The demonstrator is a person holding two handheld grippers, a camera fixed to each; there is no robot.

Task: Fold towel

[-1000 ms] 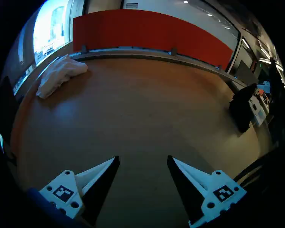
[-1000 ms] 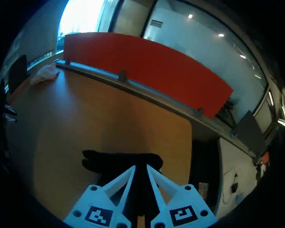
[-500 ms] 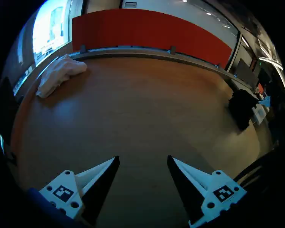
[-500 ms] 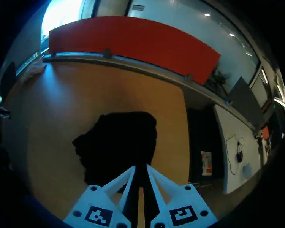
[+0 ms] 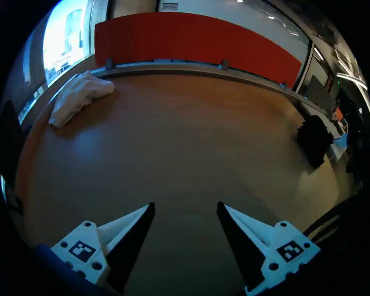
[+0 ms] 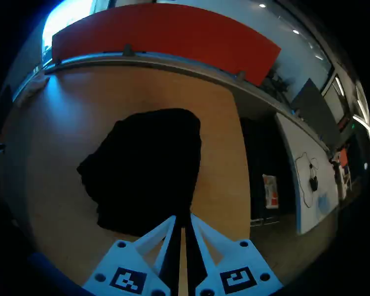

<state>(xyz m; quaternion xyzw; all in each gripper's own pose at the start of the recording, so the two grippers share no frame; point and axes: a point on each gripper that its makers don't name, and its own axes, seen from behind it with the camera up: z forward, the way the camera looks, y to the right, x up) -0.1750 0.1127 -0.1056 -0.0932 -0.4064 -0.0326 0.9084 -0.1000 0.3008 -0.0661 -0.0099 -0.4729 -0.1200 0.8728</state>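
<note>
A black towel [image 6: 145, 167] hangs crumpled over the wooden table [image 6: 52, 148] in the right gripper view. Its near edge runs down between the fingers of my right gripper [image 6: 183, 217], which is shut on it. In the left gripper view the same black towel [image 5: 313, 140] stands as a dark lump near the table's right edge. My left gripper [image 5: 185, 206] is open above bare table, far from both towels, with nothing between its fingers. A crumpled white towel [image 5: 79, 96] lies at the far left corner, also seen as the white towel [image 6: 34, 86] in the right gripper view.
A red partition [image 5: 195, 42] with a metal rail runs along the table's far edge. The table's right edge [image 6: 239, 163] drops to the floor, with a white wall and cables beyond. Bare wood lies between the two towels.
The right gripper has lifted and tipped forward with the black towel, which now looms larger and hangs open in its view. The left gripper has stayed still.
</note>
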